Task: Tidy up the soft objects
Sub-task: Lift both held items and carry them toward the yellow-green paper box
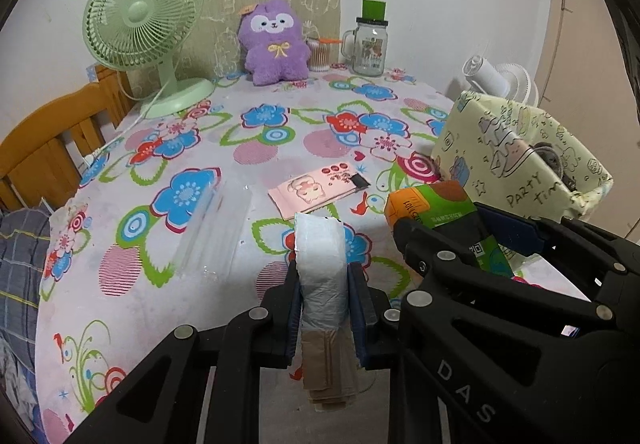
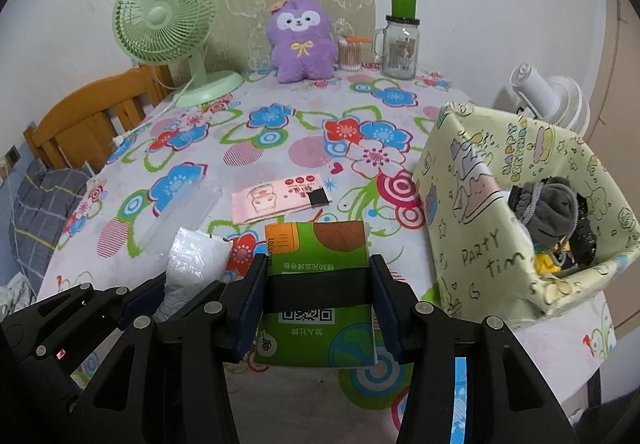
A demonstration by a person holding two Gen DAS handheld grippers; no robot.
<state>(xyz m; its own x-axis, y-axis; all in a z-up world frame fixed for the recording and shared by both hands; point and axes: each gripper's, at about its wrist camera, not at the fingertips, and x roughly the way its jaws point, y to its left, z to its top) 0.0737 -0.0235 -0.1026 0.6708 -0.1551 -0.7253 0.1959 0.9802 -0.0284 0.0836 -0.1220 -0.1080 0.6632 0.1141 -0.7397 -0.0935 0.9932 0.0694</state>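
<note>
At the time of inspection both claws were closed on soft packets above the near edge of the surface (image 1: 280, 148), which was covered with a flower-print cloth. The left claw (image 1: 324, 296), at the lower centre of the left wrist view, gripped a white plastic-wrapped packet (image 1: 320, 256) between its blue pads, with a tan section of the packet hanging below the fingers. The right claw (image 2: 318, 296), at the lower centre of the right wrist view, gripped a green packet (image 2: 320, 256) bearing an orange corner, a black band and a QR code. The two claws stood just beside each other, each visible in the other's view. A yellow patterned box (image 2: 472, 228) marked "PARTY" stood open at the right of the frame, near the right claw, with a grey drawstring pouch (image 2: 548, 204) and other dark items inside. A pink flat packet (image 2: 280, 198) lay on the surface at centre frame, beyond both claws, and a clear plastic wrapper (image 2: 180, 212) lay to its left. At the far edge, upper centre of the frame, a purple plush toy (image 2: 302, 40) sat upright, with a green desk fan (image 2: 168, 16) to its left and a cotton-swab jar (image 2: 352, 54) and a glass mug jar (image 2: 400, 48) to its right. A white fan (image 2: 548, 92) was behind the box.
</note>
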